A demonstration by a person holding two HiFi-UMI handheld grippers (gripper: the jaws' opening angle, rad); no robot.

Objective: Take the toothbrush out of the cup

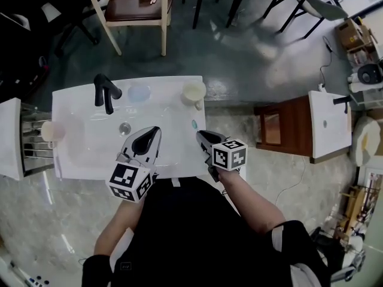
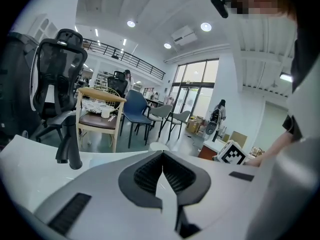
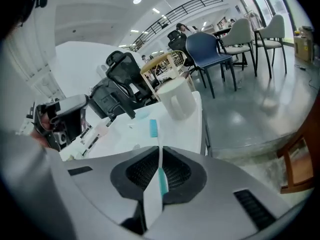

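Gripping a slim white plastic toothbrush with teal trim [image 3: 160, 176] in the right gripper [image 3: 160, 154], jaws clenched on the handle, pale-blue bristle head poking out past the fingertips. Showing in the head view as a small teal spot [image 1: 194, 124] just ahead of that same right gripper [image 1: 201, 135], over the near right part of the white rectangular sink counter [image 1: 72, 160]. Held clear of the cream round cup [image 1: 193, 92], well apart from it and nearer the person; cup standing upright at the far right corner of the counter, seen beyond the brush head in the right gripper view [image 3: 177, 99].

Hovering alongside with the left gripper [image 1: 153, 131] over the basin, close to the round metal drain [image 1: 124, 128]. Pinched together at the tips there [image 2: 162, 156], grasping nothing.

Standing at the far left of the counter: a matte black bent-spout faucet [image 1: 106, 93], also in the left gripper view [image 2: 70, 146]. Lying between faucet and cup: a pale blue round disc [image 1: 139, 92]. Set back on the grey floor beyond the sink: a light wooden chair with a brown seat [image 1: 134, 8].
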